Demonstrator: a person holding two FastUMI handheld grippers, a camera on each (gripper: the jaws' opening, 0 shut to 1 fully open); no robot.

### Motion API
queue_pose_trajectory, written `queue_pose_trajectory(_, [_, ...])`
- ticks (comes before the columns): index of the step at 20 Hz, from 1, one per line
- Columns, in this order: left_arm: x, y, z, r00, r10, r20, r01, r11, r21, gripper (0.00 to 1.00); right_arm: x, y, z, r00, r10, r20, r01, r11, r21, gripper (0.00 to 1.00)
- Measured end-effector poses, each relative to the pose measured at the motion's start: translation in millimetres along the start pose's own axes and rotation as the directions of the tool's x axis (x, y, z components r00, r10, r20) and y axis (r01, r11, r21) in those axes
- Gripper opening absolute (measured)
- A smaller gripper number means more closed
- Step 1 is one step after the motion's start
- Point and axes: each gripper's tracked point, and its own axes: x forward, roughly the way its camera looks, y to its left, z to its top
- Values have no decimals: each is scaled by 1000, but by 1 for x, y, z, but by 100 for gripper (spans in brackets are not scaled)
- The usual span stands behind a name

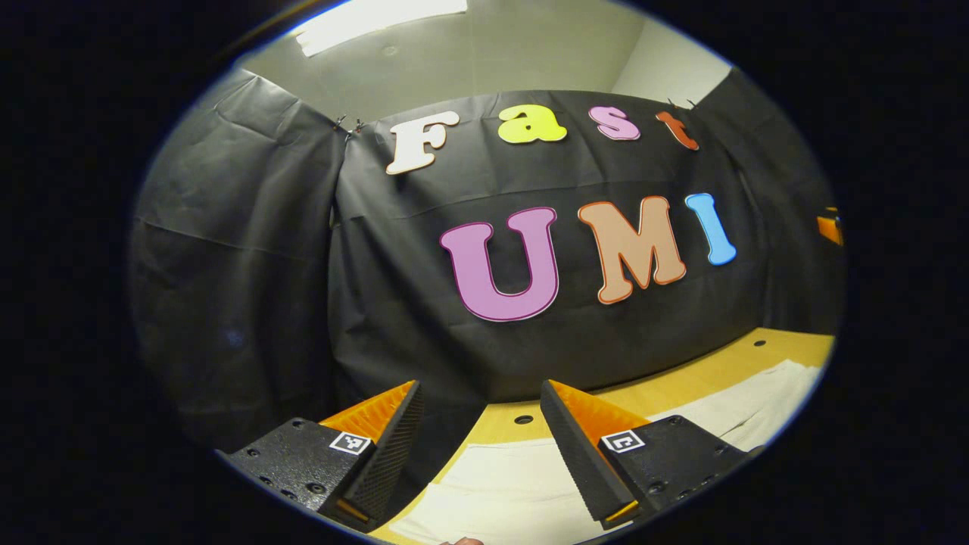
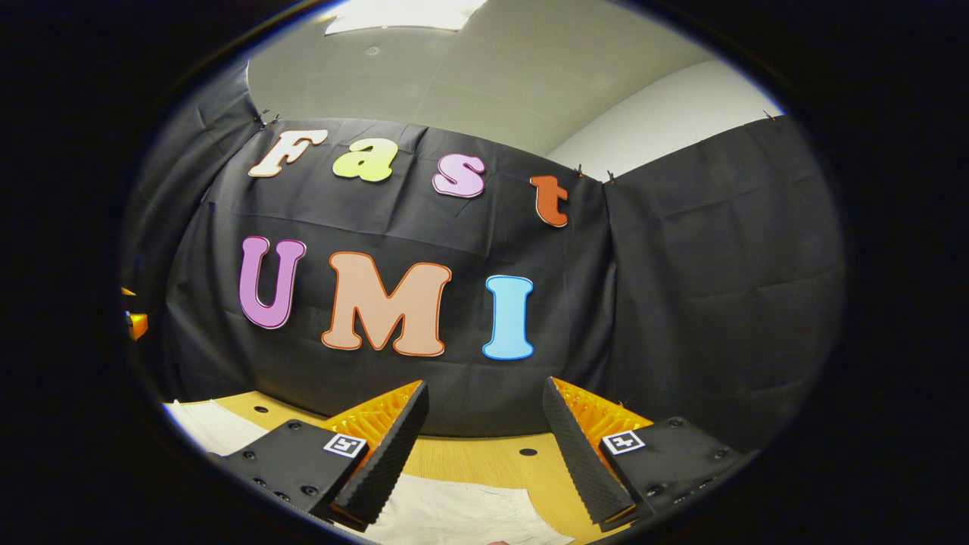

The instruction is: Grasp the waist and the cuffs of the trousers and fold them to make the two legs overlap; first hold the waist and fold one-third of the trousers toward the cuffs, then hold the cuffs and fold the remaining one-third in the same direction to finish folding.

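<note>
White trousers (image 1: 507, 484) lie flat on a wooden table (image 1: 681, 390), stretching off to the right in the left gripper view. My left gripper (image 1: 481, 401) hangs above their near end, open, nothing between its fingers. In the right gripper view a white end of the trousers (image 2: 462, 515) lies below my right gripper (image 2: 484, 405), which is open and holds nothing. More white cloth (image 2: 204, 428) shows at the left of that view. Both grippers are raised and face the booth wall.
The table (image 2: 469, 458) has small round holes (image 1: 523, 418) near its back edge. Black cloth walls close the booth behind and at both sides. A small part of the other gripper (image 1: 830, 225) shows at the far right of the left gripper view.
</note>
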Motion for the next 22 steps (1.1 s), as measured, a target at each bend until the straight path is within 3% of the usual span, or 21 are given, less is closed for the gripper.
queue_pose_trajectory(5, [-5,0,-26,998,-52,-41,58,984,170,95,-1,5,-12,1000,5,-20,-5,1000,-8,97])
queue_pose_trajectory(10, [-15,-3,-65,984,-135,-115,166,930,329,96,-1,13,-20,999,14,-32,-15,1000,-16,97])
queue_pose_trajectory(16, [-38,-13,-136,931,-247,-270,352,805,477,96,-1,19,-29,999,21,-47,-23,999,-43,97])
queue_pose_trajectory(22, [-58,-3,-209,860,-275,-431,488,690,534,96,-6,13,-41,998,-2,-68,-3,998,-61,97])
